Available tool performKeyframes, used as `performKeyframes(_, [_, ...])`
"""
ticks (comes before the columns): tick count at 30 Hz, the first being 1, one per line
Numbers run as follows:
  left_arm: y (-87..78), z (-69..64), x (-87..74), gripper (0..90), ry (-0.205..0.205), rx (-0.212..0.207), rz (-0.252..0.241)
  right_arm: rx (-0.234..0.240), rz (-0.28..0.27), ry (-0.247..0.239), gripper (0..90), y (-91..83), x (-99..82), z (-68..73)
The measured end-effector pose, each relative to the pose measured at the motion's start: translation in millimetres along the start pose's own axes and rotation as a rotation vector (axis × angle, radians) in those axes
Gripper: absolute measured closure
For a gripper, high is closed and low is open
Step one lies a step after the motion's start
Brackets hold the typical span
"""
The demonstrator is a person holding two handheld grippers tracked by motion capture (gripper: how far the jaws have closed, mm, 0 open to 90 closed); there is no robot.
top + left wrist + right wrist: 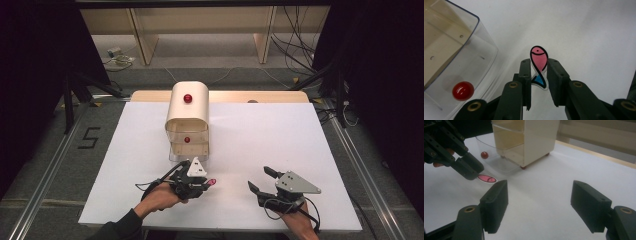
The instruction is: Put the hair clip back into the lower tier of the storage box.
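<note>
White sheeting covers the counter [280, 140], and on it, toward the far edge, stands a cream-coloured drawer cabinet [187, 115] with a rounded top and red knobs. Its lowest drawer [454, 50], clear plastic with a red knob [463, 90] on its front, is pulled out toward the person and looks empty. Just in front of that open drawer the left gripper [539, 72] is clamped on a small flat fish cutout [539, 67], pink in the body, blue at the tail, outlined in black. The jaws pinch it across the narrow waist near the tail, so the head sticks out beyond the fingertips. In the right gripper view the fish [487, 178] lies nearly flat, low over the white surface or on it; which cannot be told. The right gripper [260, 181] rests well apart on the other side of the counter, jaws spread wide with nothing between them.

The fish is probably very light and thin, perhaps card or foam, and stiff enough to hold its shape, though a hard squeeze might bend it. Its faces look smooth, so it could slip or twist in the pads. The present hold near the tail seems adequate for dropping it into the drawer; a grip nearer the middle of the body would likely steady it better.
</note>
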State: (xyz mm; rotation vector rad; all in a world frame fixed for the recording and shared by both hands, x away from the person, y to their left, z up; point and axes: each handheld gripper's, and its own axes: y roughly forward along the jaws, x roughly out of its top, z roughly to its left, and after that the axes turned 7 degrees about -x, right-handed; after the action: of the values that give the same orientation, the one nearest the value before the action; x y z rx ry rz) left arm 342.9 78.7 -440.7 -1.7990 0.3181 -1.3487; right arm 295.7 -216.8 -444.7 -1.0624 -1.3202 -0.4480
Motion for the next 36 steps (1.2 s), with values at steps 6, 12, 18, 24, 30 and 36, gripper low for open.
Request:
performKeyframes(6, [-5.3, 1.2, 1.2, 73.6, -0.009, 0.023, -0.035, -0.002, -0.003, 0.001, 31.1, 0.0, -0.1, -0.3])
performKeyframes(12, [-8.1, 0.9, 1.7, 73.6, 0.004, 0.027, -0.049, -0.002, -0.001, 0.001, 31.0, 0.0, 0.0, -0.2])
performKeyframes(18, [-11.5, 0.8, 2.5, 73.6, 0.005, 0.040, -0.086, -0.002, 0.001, 0.003, 31.1, -0.4, 0.0, -0.2])
performKeyframes(24, [-15.2, 2.2, 3.2, 73.6, -0.004, 0.046, -0.114, -0.002, -0.001, 0.004, 31.0, -0.4, 0.0, -0.2])
performKeyframes(30, [-18.6, 3.9, 3.4, 73.6, -0.010, 0.065, -0.140, -0.002, -0.001, 0.004, 31.1, -0.3, 0.0, -0.1])
performKeyframes(36, [-22.5, 4.8, 4.2, 73.6, 0.002, 0.087, -0.156, -0.001, 0.002, 0.002, 31.1, -0.6, 0.1, -0.2])
